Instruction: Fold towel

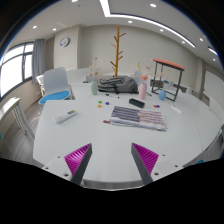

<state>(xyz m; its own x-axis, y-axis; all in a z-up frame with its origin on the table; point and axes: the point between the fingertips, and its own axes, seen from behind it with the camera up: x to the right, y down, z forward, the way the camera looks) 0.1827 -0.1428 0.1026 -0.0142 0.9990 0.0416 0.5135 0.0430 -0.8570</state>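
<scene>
A striped towel [137, 118] lies flat on the white table [110, 140], well beyond my fingers and a little to the right. My gripper [112, 160] hovers over the near part of the table, far short of the towel. Its two fingers stand wide apart with the magenta pads [79, 157] facing each other and nothing between them.
A white remote-like object [67, 116] lies on the table to the left. A dark phone-like object [136, 102], a pink bottle [144, 90] and a grey bag [113, 84] stand beyond the towel. Chairs [55, 84] and a red-topped stool [168, 76] stand around the table.
</scene>
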